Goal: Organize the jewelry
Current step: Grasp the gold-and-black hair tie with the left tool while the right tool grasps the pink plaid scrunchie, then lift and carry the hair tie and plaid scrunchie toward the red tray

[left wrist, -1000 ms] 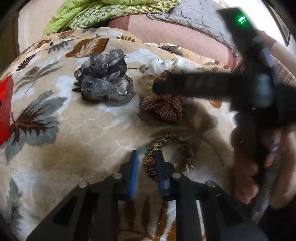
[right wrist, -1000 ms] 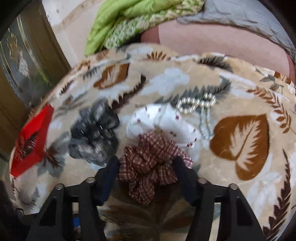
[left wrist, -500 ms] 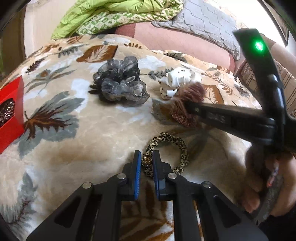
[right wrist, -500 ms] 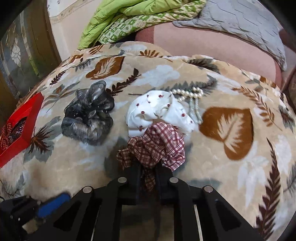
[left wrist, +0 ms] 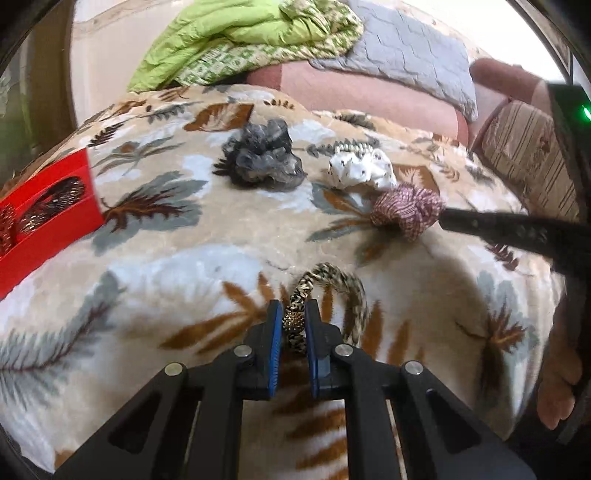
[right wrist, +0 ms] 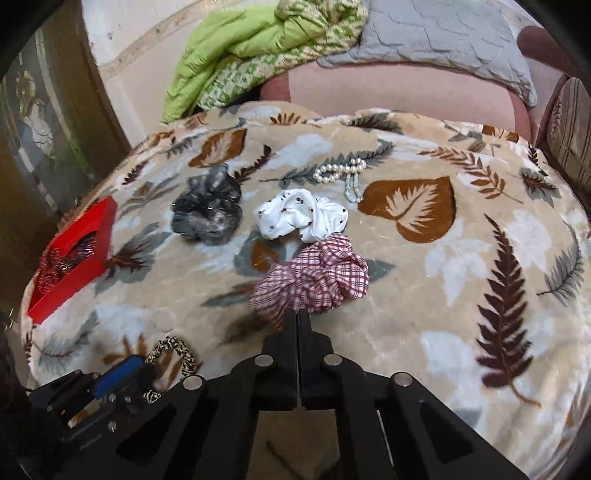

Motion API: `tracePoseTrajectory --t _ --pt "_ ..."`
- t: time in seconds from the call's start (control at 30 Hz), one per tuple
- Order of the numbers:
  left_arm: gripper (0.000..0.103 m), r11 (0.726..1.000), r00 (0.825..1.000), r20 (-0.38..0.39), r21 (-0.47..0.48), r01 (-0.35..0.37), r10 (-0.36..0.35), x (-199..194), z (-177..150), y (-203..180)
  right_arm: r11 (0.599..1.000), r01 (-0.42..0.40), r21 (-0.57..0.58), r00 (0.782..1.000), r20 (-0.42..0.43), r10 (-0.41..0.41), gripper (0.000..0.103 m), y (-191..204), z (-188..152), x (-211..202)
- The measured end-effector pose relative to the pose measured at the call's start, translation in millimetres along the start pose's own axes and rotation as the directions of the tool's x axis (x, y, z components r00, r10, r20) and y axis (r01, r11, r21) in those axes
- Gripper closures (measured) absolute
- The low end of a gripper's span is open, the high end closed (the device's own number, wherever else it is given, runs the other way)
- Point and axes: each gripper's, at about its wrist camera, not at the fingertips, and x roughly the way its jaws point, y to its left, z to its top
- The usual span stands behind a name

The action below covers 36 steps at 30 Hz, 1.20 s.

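My left gripper (left wrist: 293,319) is shut on a leopard-print hair tie (left wrist: 334,286) with a gold bead, held just above the leaf-patterned blanket; the tie also shows in the right wrist view (right wrist: 173,352). My right gripper (right wrist: 298,314) is shut on a red plaid scrunchie (right wrist: 314,278), lifted off the blanket; it shows in the left wrist view (left wrist: 406,210) too. A red organizer box (left wrist: 40,218) with beaded pieces inside lies at the far left, also in the right wrist view (right wrist: 70,258).
A grey sheer scrunchie (right wrist: 207,210), a white dotted scrunchie (right wrist: 299,216) and a pearl string (right wrist: 343,173) lie on the blanket (right wrist: 461,295). Green bedding (right wrist: 240,48) and a grey pillow (right wrist: 443,33) lie behind. A wooden cabinet (right wrist: 44,129) stands left.
Both grippers closed, the left on the leopard hair tie and the right on the plaid scrunchie, and both have lifted their pieces up and back from the blanket.
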Motion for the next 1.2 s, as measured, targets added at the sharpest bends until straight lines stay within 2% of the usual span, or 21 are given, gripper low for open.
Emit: tracePoseTrajectory --t 0.17,0.3,0.33,0.37,0.4,0.43,0.47,0.57,0.7,0.73,0.8,0.83,0.87,1.0,1.2 --pt "0.091 0.999 1.000 0.026 -0.045 -0.011 0.012 -20.7 -1.2 5.6 0.999 -0.013 -0.030 1.000 0.026 0.014 0.102 8.8 -11.5 -23.7" --pt "0.091 0.997 0.999 0.035 -0.074 -0.017 0.019 -26.6 -0.3 9.3 1.000 -0.031 -0.005 0.999 0.025 0.031 0.100 5.0 -16.2 -24.2" --pt "0.091 0.997 0.999 0.043 -0.076 -0.016 0.020 -28.2 1.0 9.5 0.999 -0.039 0.001 0.999 0.018 0.039 0.092 3.2 -15.9 -21.6" --pt "0.091 0.997 0.999 0.051 -0.076 -0.013 0.017 -29.3 2.1 9.4 0.999 -0.033 0.002 0.999 0.015 0.033 0.068 3.5 -15.2 -18.3" --pt "0.091 0.997 0.998 0.056 -0.076 -0.010 0.014 -30.1 2.5 9.4 1.000 -0.018 -0.012 1.000 0.017 0.018 0.053 5.5 -13.2 -15.2" --pt "0.091 0.997 0.998 0.062 -0.075 -0.007 0.012 -30.8 3.2 9.5 0.999 0.005 -0.035 0.999 0.032 -0.004 0.032 8.6 -10.3 -12.6" --pt "0.091 0.997 0.998 0.064 -0.075 -0.006 0.011 -30.6 3.7 9.7 0.998 0.029 -0.053 0.998 0.061 -0.026 0.030 11.6 -6.7 -10.4" --pt "0.091 0.997 0.998 0.059 -0.077 -0.005 0.009 -29.3 4.4 10.0 0.996 0.050 -0.074 0.995 0.088 -0.044 0.030 15.6 0.8 1.3" --pt "0.091 0.996 0.999 0.050 -0.087 0.000 0.004 -25.1 4.7 13.3 0.992 0.082 -0.099 0.995 0.060 -0.076 0.031 17.0 7.6 31.6" --pt "0.091 0.996 0.999 0.047 -0.090 0.000 0.004 -24.1 5.1 14.3 0.992 0.079 -0.096 0.996 0.047 -0.075 0.036 16.0 7.4 40.5" --pt "0.091 0.996 0.999 0.041 -0.094 -0.001 0.004 -21.7 5.5 16.7 0.992 0.083 -0.099 0.997 0.014 -0.082 0.055 16.4 5.4 56.5" --pt "0.091 0.995 0.999 0.040 -0.096 -0.002 0.006 -21.1 5.4 18.1 0.990 0.095 -0.106 0.995 -0.003 -0.096 0.079 17.5 4.0 62.6" --pt "0.091 0.995 0.999 0.040 -0.102 -0.003 0.007 -20.8 6.0 19.0 0.988 0.107 -0.116 0.994 -0.022 -0.110 0.090 19.1 2.2 67.8" --pt "0.091 0.994 0.999 0.042 -0.110 0.002 0.003 -22.0 7.1 20.8 0.982 0.131 -0.137 0.991 0.013 -0.130 0.094 23.9 -0.5 58.6" --pt "0.091 0.994 0.997 0.082 -0.109 -0.001 0.010 -35.5 7.5 20.5 0.983 0.107 -0.147 0.993 0.062 -0.099 0.096 33.1 -2.1 27.9"
